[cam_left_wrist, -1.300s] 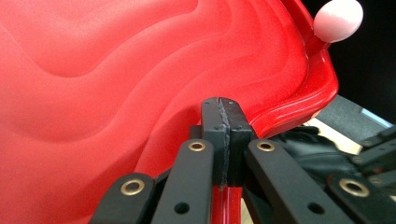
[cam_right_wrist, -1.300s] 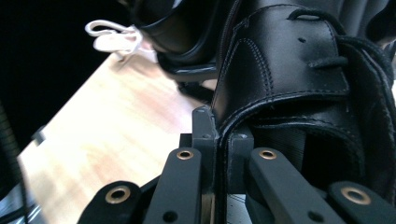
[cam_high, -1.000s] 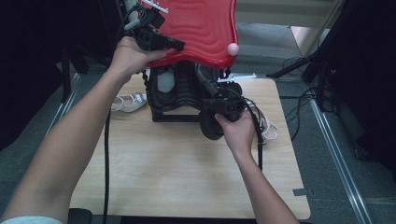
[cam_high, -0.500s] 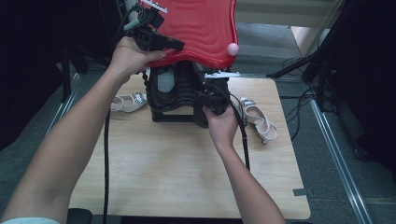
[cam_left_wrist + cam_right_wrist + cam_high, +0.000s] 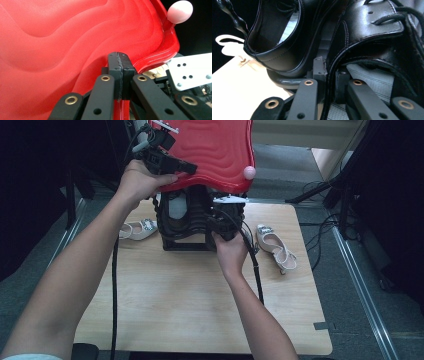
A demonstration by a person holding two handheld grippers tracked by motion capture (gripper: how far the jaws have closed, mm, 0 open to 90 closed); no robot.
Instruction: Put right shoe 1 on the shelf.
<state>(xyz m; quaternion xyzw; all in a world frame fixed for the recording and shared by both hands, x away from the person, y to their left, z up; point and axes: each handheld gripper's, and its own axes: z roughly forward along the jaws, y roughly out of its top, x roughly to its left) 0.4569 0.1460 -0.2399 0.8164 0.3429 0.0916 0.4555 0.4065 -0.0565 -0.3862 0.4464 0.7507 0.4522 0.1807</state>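
The left gripper point(image 5: 117, 72) stays clamped on the rim of the glossy red wavy plastic lid point(image 5: 210, 150), holding it raised. The right gripper point(image 5: 328, 72) has moved in – its jaws, just eased slightly, straddle the collar of a black leather lace-up shoe point(image 5: 382, 37) in the black box point(image 5: 185, 242) under the lid – likely letting go of it.

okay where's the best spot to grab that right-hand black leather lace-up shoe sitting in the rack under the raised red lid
Probably the heel collar of the black leather lace-up shoe, coming from the table's near side. That thin upright edge faces outward and fits between two jaws; the right gripper already straddles it there. The left gripper holds up the red wavy lid, so the way in is clear.
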